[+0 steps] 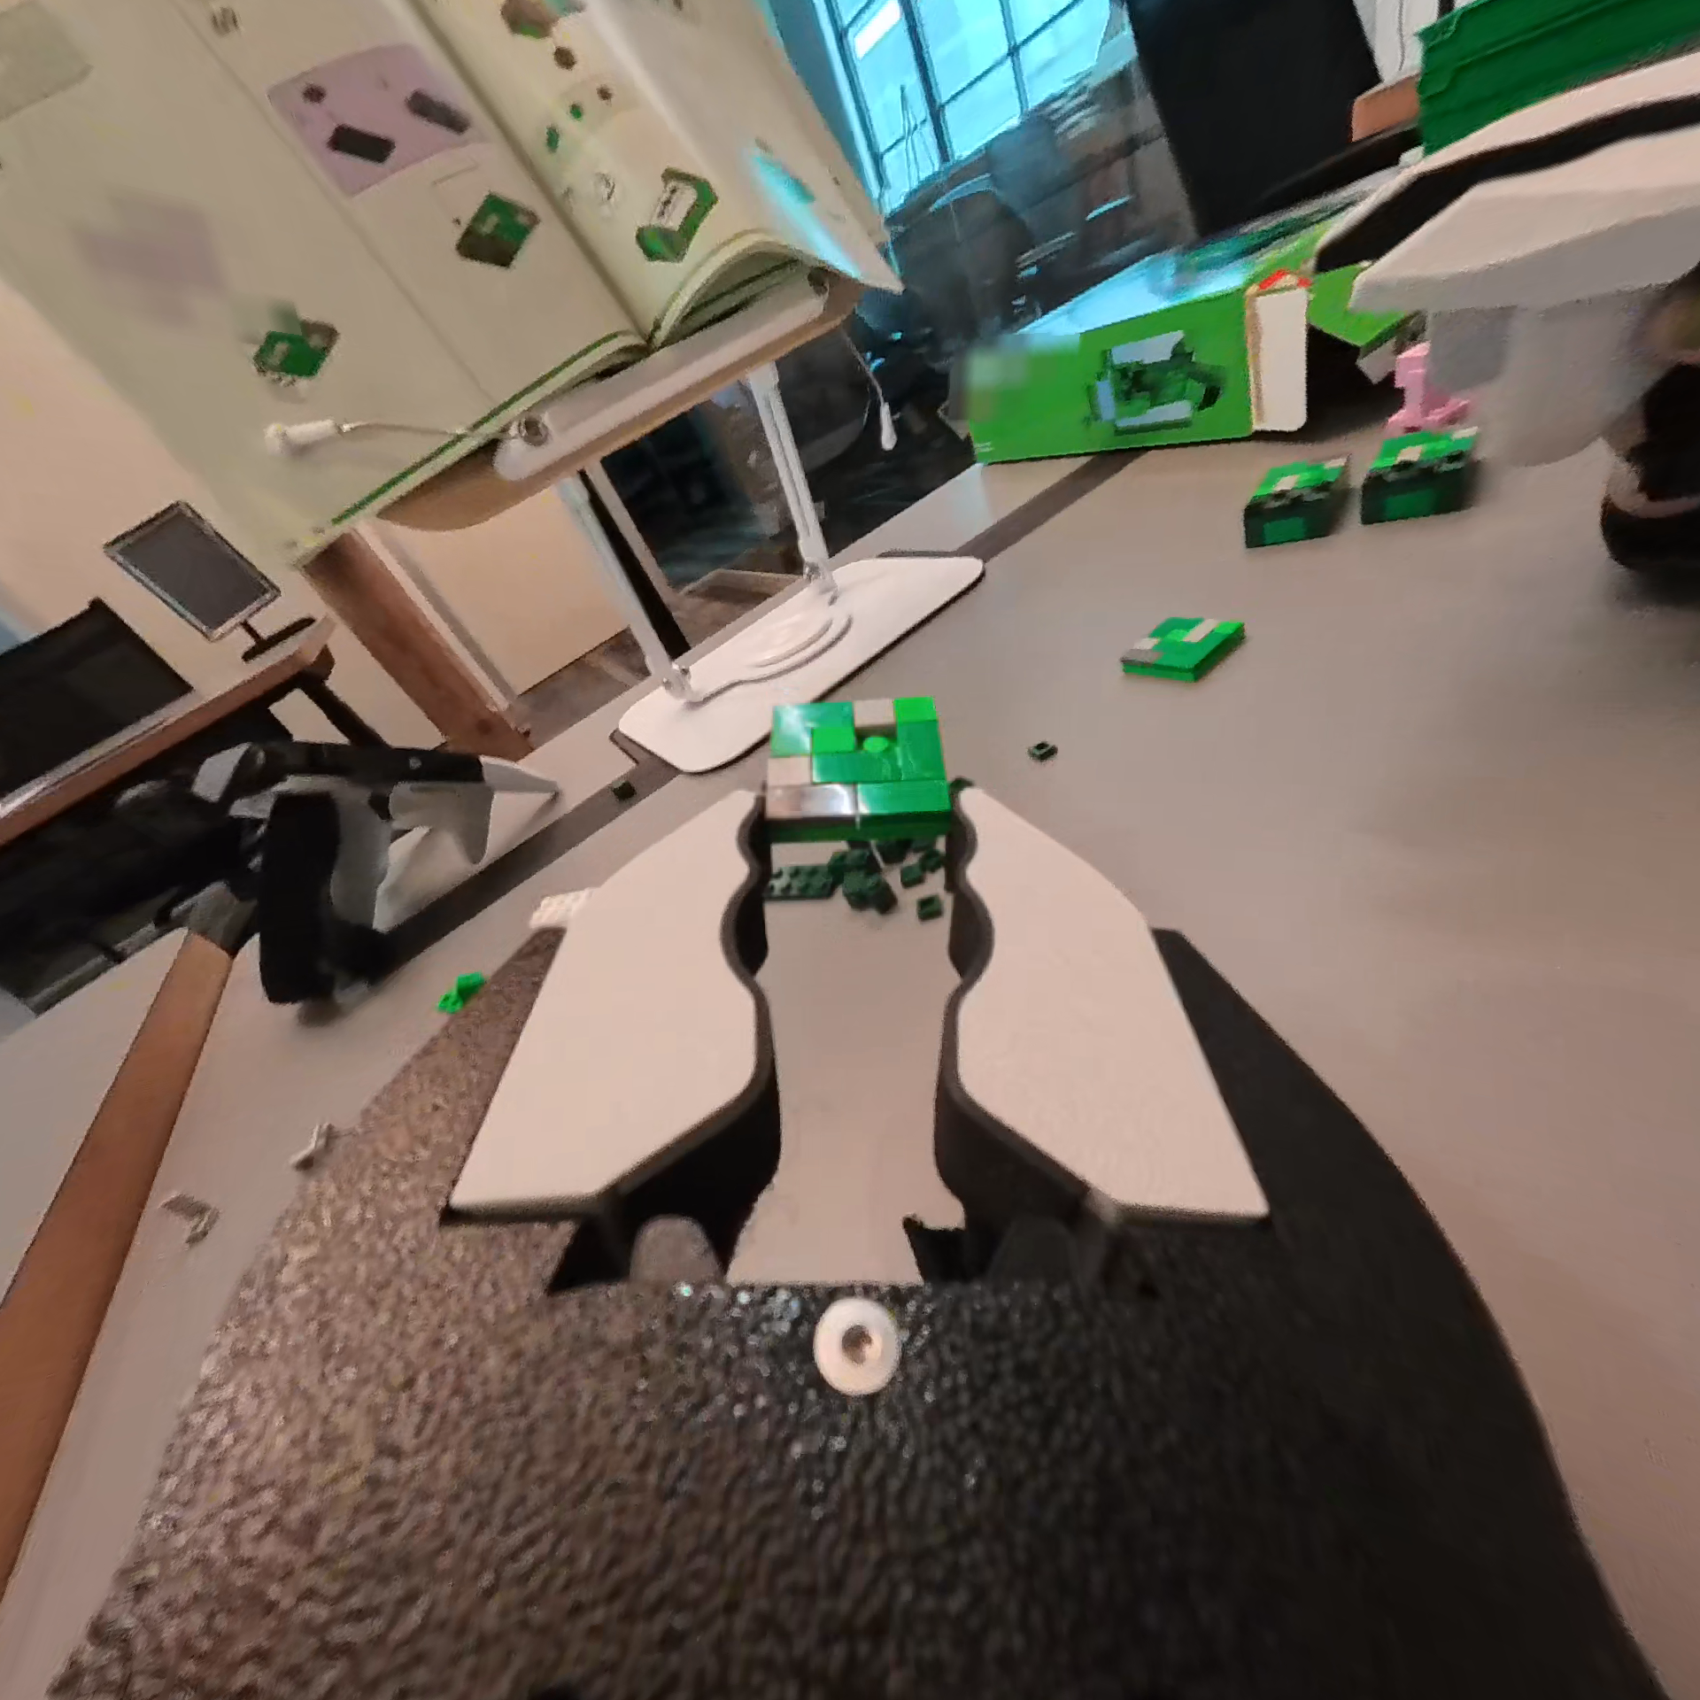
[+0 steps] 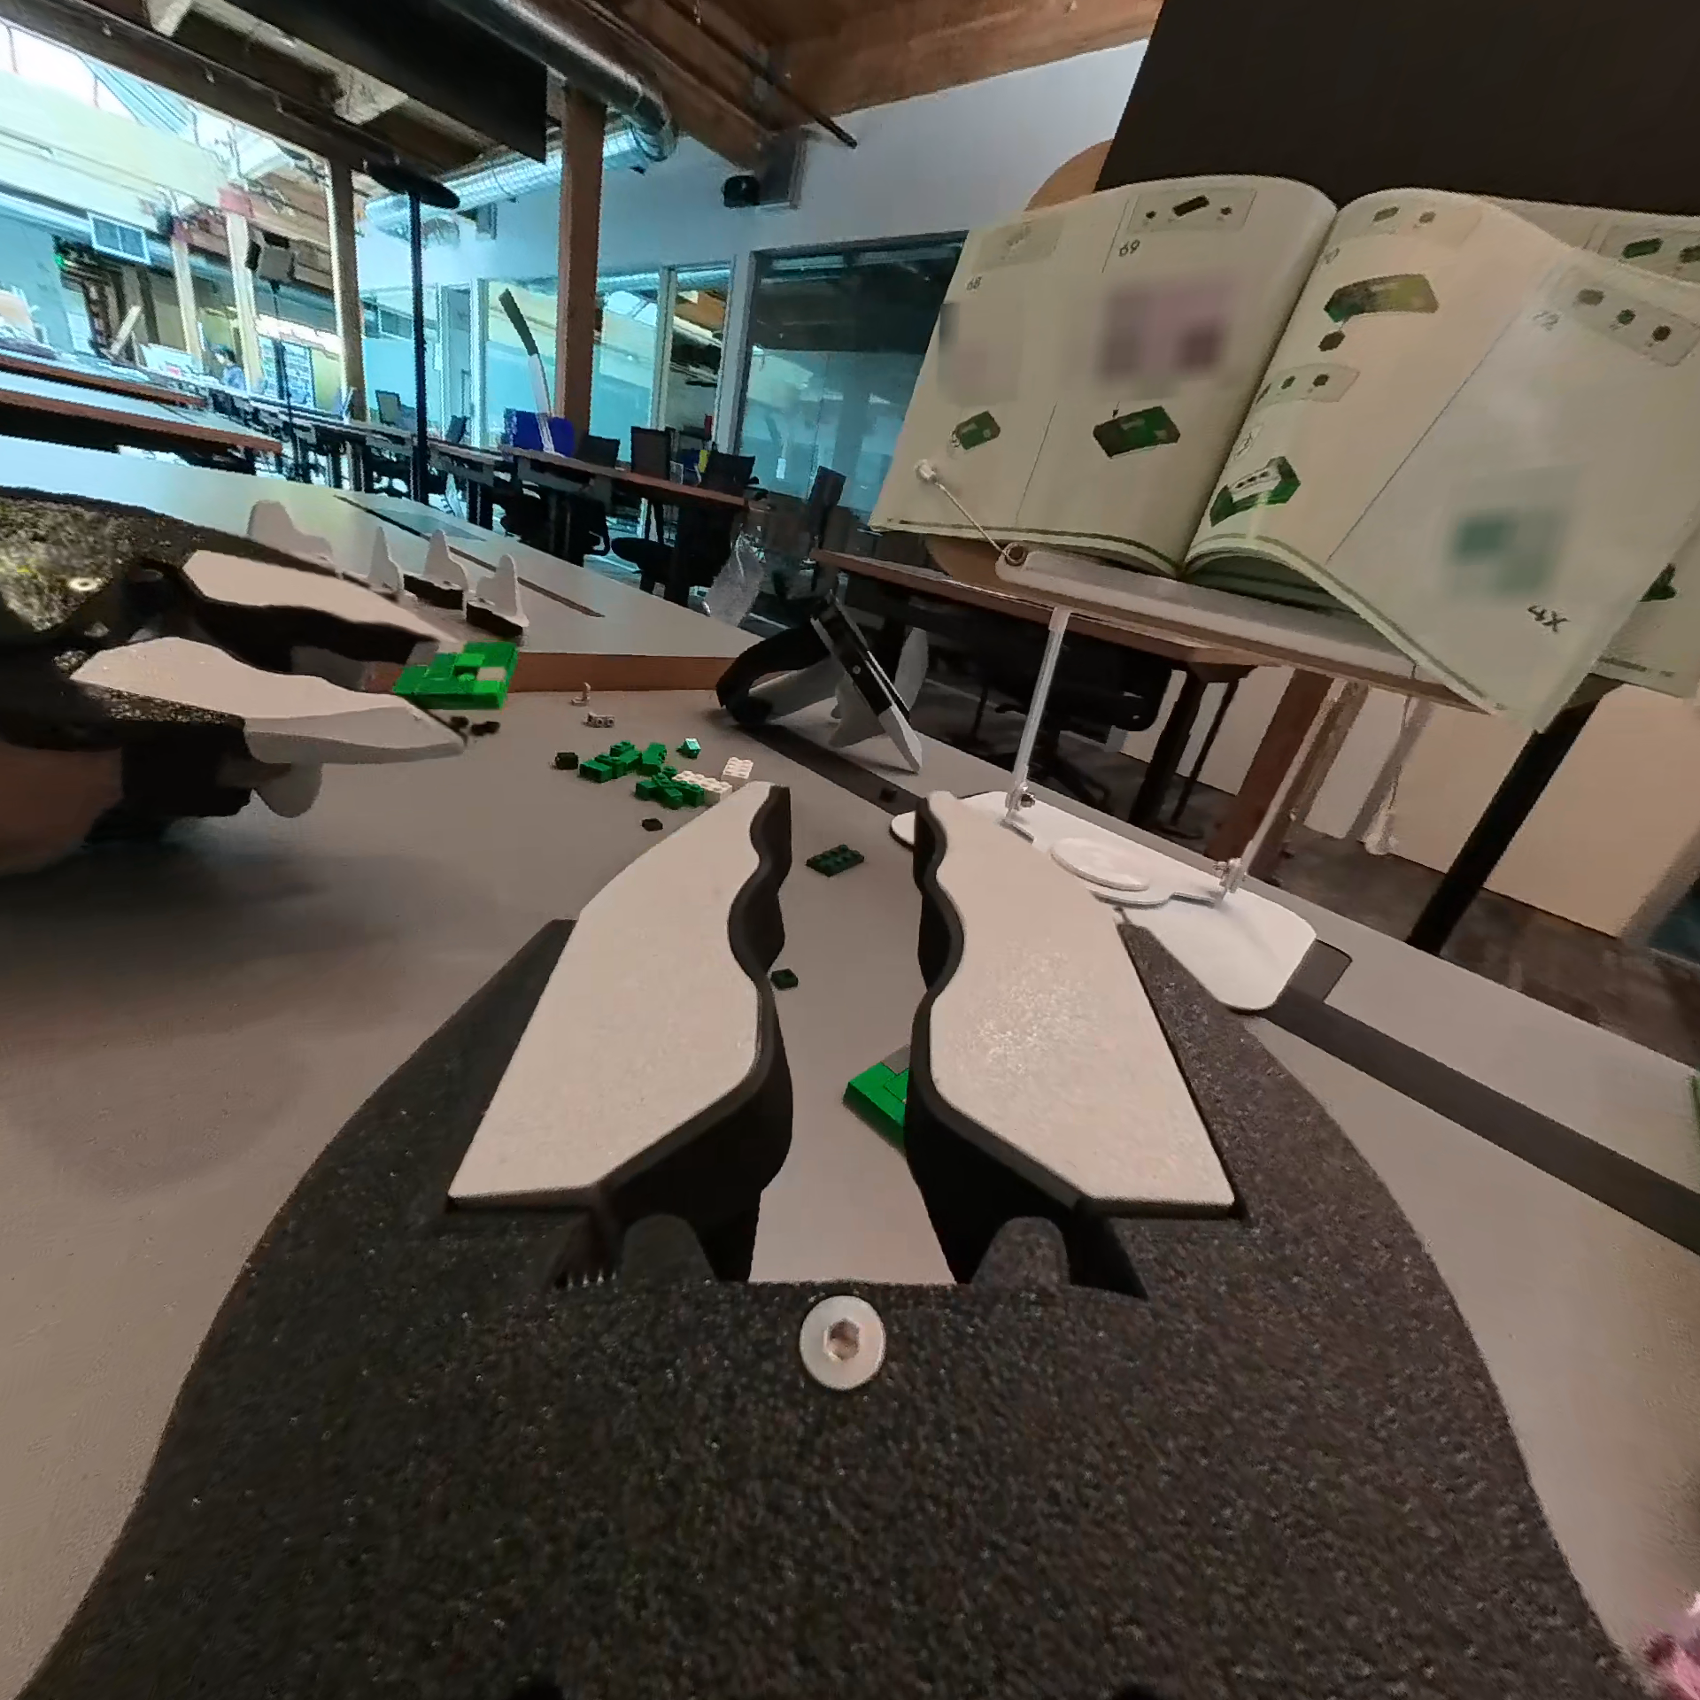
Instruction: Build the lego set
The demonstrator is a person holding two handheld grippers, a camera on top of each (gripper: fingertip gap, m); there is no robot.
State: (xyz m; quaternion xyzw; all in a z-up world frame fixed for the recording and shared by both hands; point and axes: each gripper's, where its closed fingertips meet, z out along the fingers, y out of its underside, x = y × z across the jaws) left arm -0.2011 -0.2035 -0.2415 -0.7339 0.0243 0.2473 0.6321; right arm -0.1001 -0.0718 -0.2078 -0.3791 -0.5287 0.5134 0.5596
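My left gripper (image 1: 855,814) is shut on a square green and grey lego assembly (image 1: 860,763), gripped at its near edge and held above the grey table (image 1: 1288,920). The right wrist view shows the same gripper (image 2: 451,685) and assembly (image 2: 460,676) at the left. My right gripper (image 2: 851,809) is open and empty, low over the table. A flat green lego plate (image 2: 878,1095) lies under its right finger and also shows in the left wrist view (image 1: 1182,648). Loose green and white bricks (image 2: 653,773) and a dark green plate (image 2: 835,860) lie ahead.
An open instruction book (image 2: 1288,386) rests on a white stand (image 2: 1196,911) at the table's far side. A green box (image 1: 1122,377), two small green builds (image 1: 1297,501) and a pink figure (image 1: 1426,396) stand further off. A spare gripper (image 2: 828,690) lies by the table edge. The gap from one gripper's tips to the other's is roughly 15 cm. The flat green lego plate (image 2: 878,1095) lies around 12 cm away from my right fingertips. Look for it in the left wrist view (image 1: 1200,652) too.
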